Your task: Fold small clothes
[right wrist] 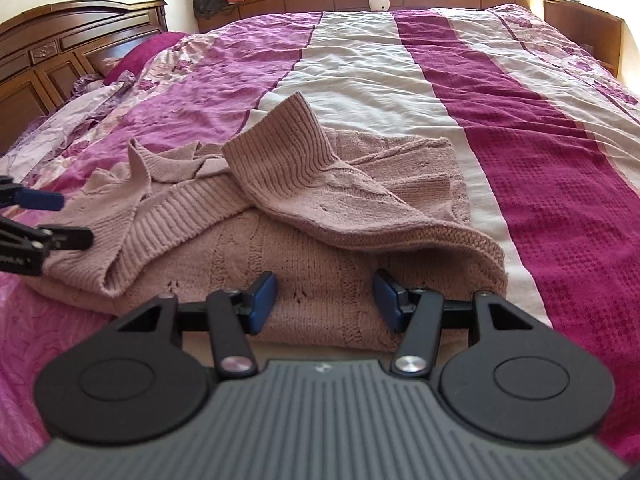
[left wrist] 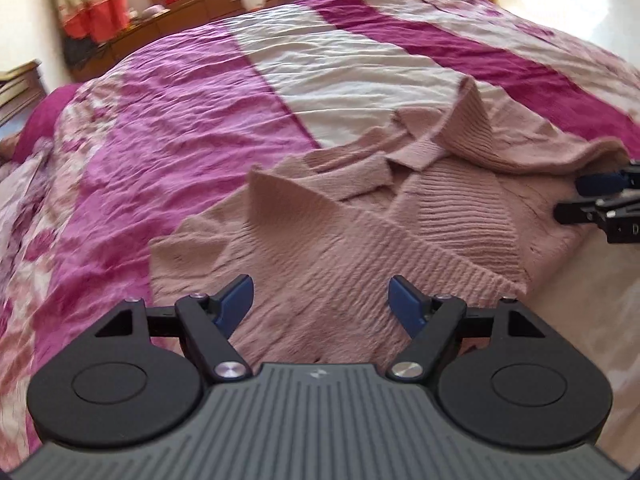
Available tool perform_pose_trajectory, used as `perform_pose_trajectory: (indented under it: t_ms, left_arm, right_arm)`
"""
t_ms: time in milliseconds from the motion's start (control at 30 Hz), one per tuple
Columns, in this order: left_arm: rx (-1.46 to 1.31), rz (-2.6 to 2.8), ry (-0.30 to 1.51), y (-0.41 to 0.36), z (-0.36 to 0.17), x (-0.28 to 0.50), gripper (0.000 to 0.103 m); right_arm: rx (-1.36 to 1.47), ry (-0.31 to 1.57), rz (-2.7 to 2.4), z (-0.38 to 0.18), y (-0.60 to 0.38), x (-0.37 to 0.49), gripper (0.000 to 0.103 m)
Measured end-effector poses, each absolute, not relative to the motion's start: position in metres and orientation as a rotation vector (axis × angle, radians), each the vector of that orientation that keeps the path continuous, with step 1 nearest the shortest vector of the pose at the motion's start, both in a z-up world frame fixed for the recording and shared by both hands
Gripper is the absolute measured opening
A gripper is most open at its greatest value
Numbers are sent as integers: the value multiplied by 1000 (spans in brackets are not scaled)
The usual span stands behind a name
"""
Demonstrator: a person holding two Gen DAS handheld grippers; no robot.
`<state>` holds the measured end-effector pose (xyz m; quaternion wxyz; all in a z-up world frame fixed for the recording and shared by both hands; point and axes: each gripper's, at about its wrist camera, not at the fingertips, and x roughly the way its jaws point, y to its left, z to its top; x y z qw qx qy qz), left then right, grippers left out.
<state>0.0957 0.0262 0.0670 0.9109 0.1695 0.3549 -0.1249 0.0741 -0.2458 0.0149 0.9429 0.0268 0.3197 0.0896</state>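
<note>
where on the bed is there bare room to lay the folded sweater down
Free: the white stripe beyond the sweater, and the dark magenta band on its right. Crowded: the near edge, where the left tool and right tool hover open.

the pink sweater (right wrist: 304, 216) is showing a chunky ribbed knit, soft and matt. the bedspread (right wrist: 540, 168) is looking like crinkled woven cloth. the headboard (right wrist: 60, 52) is shining as polished carved wood. the right gripper (right wrist: 324, 300) is showing matt black plastic, blue pads (right wrist: 262, 300) and bright metal rivets.
</note>
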Motion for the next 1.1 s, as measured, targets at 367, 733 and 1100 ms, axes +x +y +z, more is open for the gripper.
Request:
perform_pose_trajectory:
  t_ms: [367, 733, 1100]
  left_arm:
    - [209, -334, 791, 30, 46, 134, 22]
    - [81, -51, 645, 100, 94, 155, 5]
    - [112, 89, 726, 132, 61, 201, 6]
  right_arm:
    - [27, 642, 194, 13, -246, 74, 56]
    - [29, 647, 195, 13, -245, 74, 56]
    - [35, 630, 199, 36, -249, 94, 57]
